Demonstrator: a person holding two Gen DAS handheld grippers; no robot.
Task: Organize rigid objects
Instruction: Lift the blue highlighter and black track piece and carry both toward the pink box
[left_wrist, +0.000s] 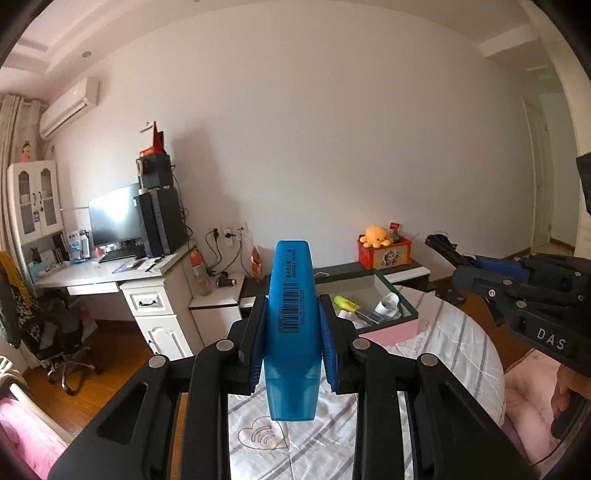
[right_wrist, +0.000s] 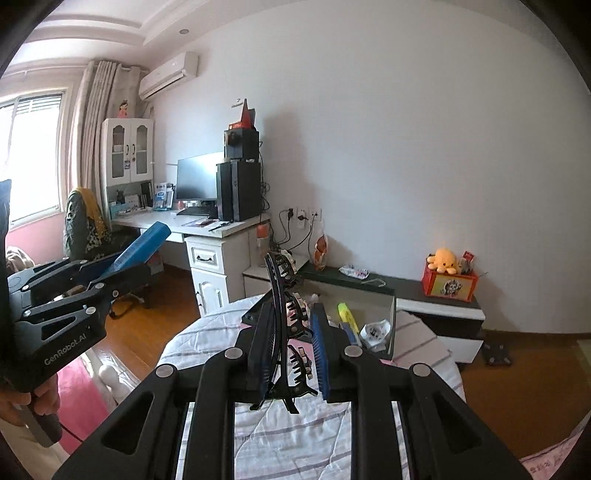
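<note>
My left gripper (left_wrist: 291, 301) is shut on a blue highlighter (left_wrist: 291, 325), which stands upright between the blue pads with its barcode facing the camera. My right gripper (right_wrist: 291, 306) is shut on a black hair claw clip (right_wrist: 282, 317), whose teeth point right. Both are raised above the bed. Ahead lies an open box (left_wrist: 395, 331) with a pink side and dark green rim. It holds a yellow highlighter (left_wrist: 345, 303) and a white crumpled item (left_wrist: 388, 304). In the right wrist view the box (right_wrist: 392, 314) sits just beyond the clip. The left gripper (right_wrist: 147, 258) shows at that view's left edge.
A bed with a white striped quilt (left_wrist: 454, 332) lies under both grippers. A white desk (left_wrist: 92, 273) with a monitor and computer tower stands at the left, with an office chair (left_wrist: 62, 343) before it. A low cabinet (right_wrist: 436, 306) along the wall carries a red box (right_wrist: 448, 286) and an orange plush.
</note>
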